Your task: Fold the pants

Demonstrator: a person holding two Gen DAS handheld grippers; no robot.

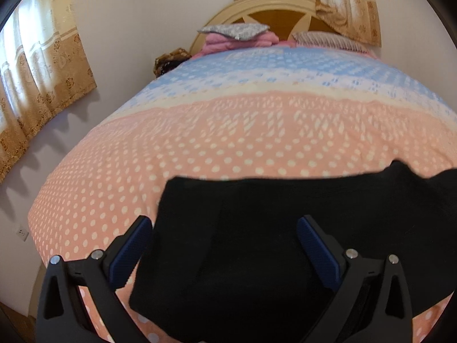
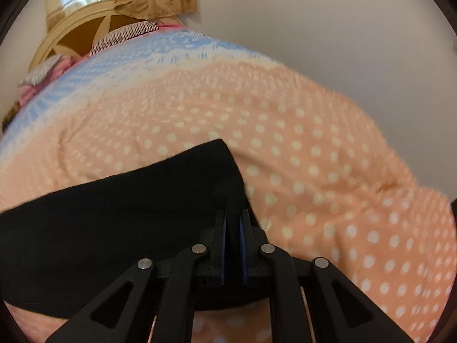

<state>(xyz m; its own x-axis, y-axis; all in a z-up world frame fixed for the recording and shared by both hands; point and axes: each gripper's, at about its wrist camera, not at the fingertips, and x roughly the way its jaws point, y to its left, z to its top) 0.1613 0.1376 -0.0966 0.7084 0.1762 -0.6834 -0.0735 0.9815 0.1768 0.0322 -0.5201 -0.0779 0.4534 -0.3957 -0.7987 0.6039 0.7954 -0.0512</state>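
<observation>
Black pants (image 1: 257,228) lie on the peach, white-dotted bedspread (image 1: 200,148) near its front edge. In the left wrist view my left gripper (image 1: 225,228) stands wide open over them. Its left pad (image 1: 134,245) sits just off the pants' left edge and its right pad (image 1: 317,245) is above the cloth. In the right wrist view the pants (image 2: 128,200) stretch leftward from my right gripper (image 2: 232,214). That gripper is shut, its pads pinched on the pants' right edge. The pants' far right corner (image 2: 220,148) rises a little off the bedspread (image 2: 314,157).
The bedspread turns blue and white toward the headboard (image 1: 271,8). A folded pink blanket (image 1: 237,43) with a grey pillow and a striped pillow (image 1: 328,40) lie there. Gold curtains (image 1: 42,71) hang on the left wall. The bed's left edge drops off near a wall socket (image 1: 22,233).
</observation>
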